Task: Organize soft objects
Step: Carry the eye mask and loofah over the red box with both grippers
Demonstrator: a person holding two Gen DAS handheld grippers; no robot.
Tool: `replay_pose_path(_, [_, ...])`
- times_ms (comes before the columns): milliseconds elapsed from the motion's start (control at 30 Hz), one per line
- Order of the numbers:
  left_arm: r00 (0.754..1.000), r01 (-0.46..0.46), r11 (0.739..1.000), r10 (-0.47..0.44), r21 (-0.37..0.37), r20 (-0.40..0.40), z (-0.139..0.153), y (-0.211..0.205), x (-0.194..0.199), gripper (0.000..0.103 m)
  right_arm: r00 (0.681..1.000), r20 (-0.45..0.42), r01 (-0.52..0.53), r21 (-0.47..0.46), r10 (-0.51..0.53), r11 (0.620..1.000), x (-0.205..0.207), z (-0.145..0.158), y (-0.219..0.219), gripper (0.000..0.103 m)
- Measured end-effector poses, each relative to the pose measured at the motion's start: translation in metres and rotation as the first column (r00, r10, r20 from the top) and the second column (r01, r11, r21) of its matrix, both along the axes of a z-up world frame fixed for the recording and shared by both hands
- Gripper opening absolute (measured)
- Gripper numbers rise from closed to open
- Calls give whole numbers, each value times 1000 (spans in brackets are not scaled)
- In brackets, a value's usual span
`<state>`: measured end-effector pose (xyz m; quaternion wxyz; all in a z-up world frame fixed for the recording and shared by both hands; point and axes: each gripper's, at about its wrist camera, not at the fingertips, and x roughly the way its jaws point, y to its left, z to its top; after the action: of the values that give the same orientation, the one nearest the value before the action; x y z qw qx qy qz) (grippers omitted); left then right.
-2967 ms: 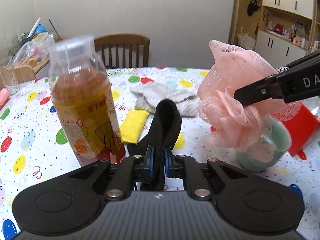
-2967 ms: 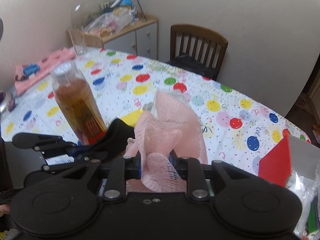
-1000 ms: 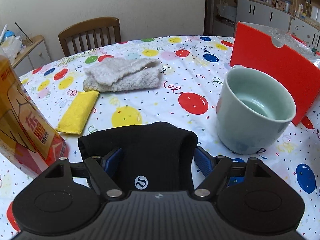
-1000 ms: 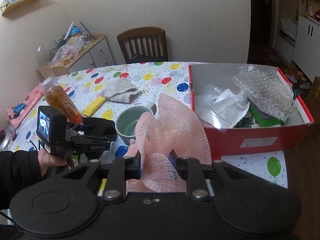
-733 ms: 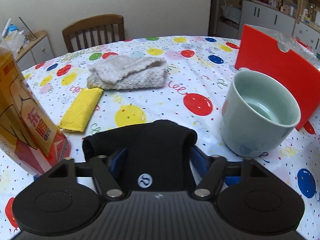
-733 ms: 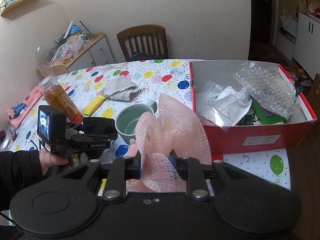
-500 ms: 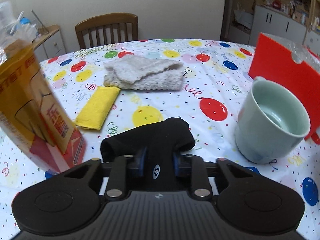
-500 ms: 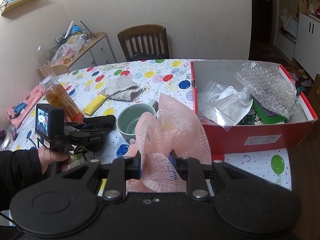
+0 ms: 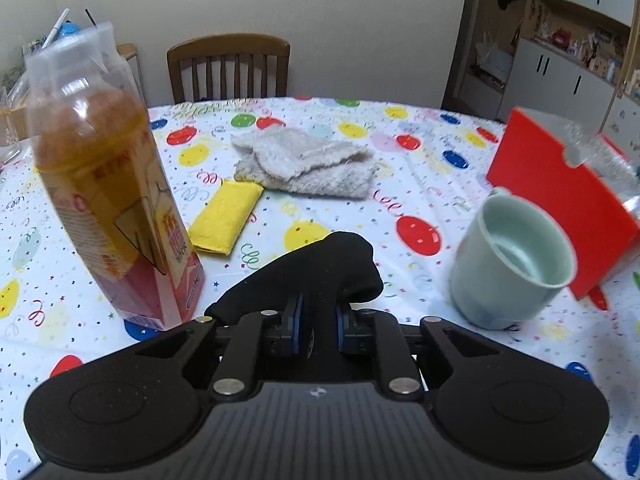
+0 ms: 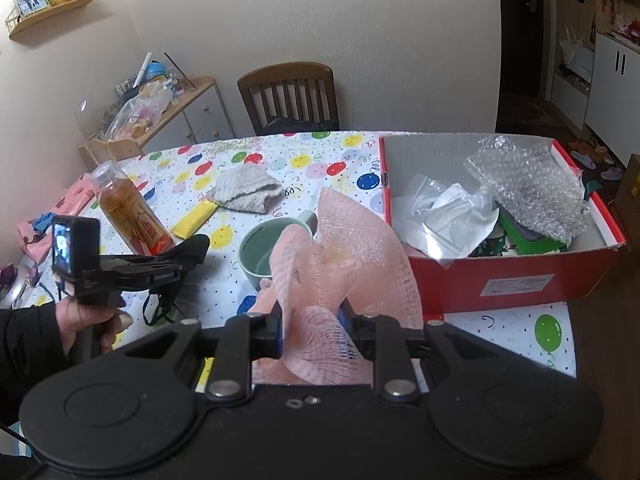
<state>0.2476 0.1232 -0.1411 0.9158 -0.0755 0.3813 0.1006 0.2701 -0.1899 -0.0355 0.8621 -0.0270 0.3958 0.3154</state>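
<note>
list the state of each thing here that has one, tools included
left tool: shut on the black fabric item, jaws just closed on it
right tool: shut on the pink mesh pouf
bottle: upright, capped, mostly full
mug: upright, looks empty
red box: open, holds bubble wrap and plastic bags
grey knit cloth: folded, lying on the table
yellow pad: lying flat
</note>
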Motion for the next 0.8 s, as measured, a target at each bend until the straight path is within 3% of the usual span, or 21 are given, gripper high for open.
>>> replay_pose_path(367, [997, -22, 999, 24, -29, 71, 60, -27, -26, 15, 998, 51, -30, 50, 27, 998, 8, 16, -21, 22])
replay_pose_path(800, [988, 65, 998, -61, -26, 142, 124, -117, -6, 15, 991, 123, -59, 93, 47, 994, 43, 40, -71, 22])
